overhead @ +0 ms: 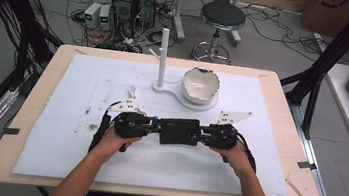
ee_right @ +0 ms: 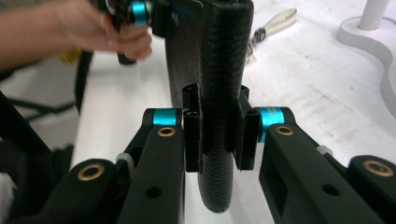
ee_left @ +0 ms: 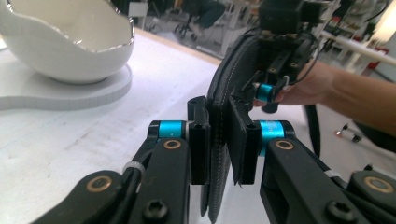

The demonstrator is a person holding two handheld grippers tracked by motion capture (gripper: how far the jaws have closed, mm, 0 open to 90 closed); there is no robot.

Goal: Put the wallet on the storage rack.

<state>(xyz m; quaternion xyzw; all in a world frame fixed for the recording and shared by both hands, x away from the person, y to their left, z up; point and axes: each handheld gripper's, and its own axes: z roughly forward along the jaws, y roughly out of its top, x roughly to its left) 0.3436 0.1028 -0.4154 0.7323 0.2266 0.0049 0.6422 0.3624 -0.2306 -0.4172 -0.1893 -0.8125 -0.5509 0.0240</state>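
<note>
Both tools are clenched on the same thing: a flat black case (overhead: 177, 131) with a stitched, textured edge, held level between them just above the near middle of the white surface (overhead: 56, 139). The left tool (overhead: 151, 125) grips its left end and the right tool (overhead: 204, 133) its right end. In the left gripper view the pads (ee_left: 198, 135) press on the case's thin edge, and the right gripper view shows the other pair clamped the same way around the rounded spine (ee_right: 219, 84).

From where I stand, this looks like a two-handed carry or an opening of the case. To do it well, I'd say the person should keep both grips firm and move the hands together, so that the case neither twists nor slips out of one pair of pads. If the aim is to open it, one tool should hold steady while the other eases off and takes a fresh hold on the flap. The case should also pass clear of the far things: the white bowl (overhead: 200, 85) with the jagged rim, sitting on its flat white base (overhead: 173, 92), and the upright white post (overhead: 163, 56) to its left. A small pair of pliers (overhead: 132, 93) lies near the left tool.

I can read no brand, label or writing on the case, bowl or tools.
</note>
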